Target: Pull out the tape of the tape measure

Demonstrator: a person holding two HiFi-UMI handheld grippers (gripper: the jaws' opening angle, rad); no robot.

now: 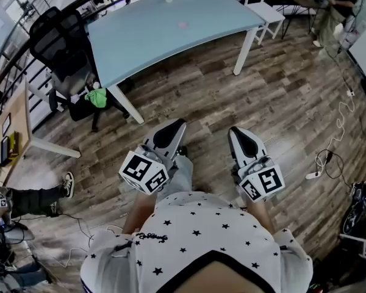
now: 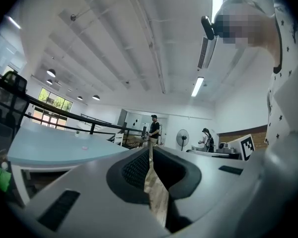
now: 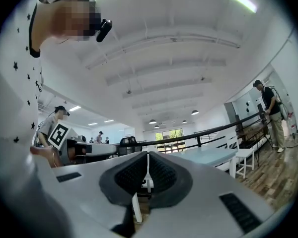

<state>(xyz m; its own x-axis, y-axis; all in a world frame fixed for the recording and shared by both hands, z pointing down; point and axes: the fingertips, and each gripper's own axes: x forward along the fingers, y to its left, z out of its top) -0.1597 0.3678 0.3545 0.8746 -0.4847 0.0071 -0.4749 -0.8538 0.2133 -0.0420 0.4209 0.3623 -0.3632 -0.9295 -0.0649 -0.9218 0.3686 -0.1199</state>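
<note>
Not begun — left gripper (image 1: 175, 127) and right gripper (image 1: 236, 133) jaws closed, empty; no tape measure visible; tabletop (image 1: 165, 35) at 12 o'clock.

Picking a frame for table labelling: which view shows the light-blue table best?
Head view: light-blue table seen from above, nearly whole top plus two legs. Left gripper view sees it edge-on at lower left; right gripper view, only a strip at right.

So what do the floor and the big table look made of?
Floor: wood or wood-look laminate planks, matte, with visible grain and board seams. Table: smooth pale-blue top with a faint sheen, probably painted or laminated board; white legs, material unclear.
</note>
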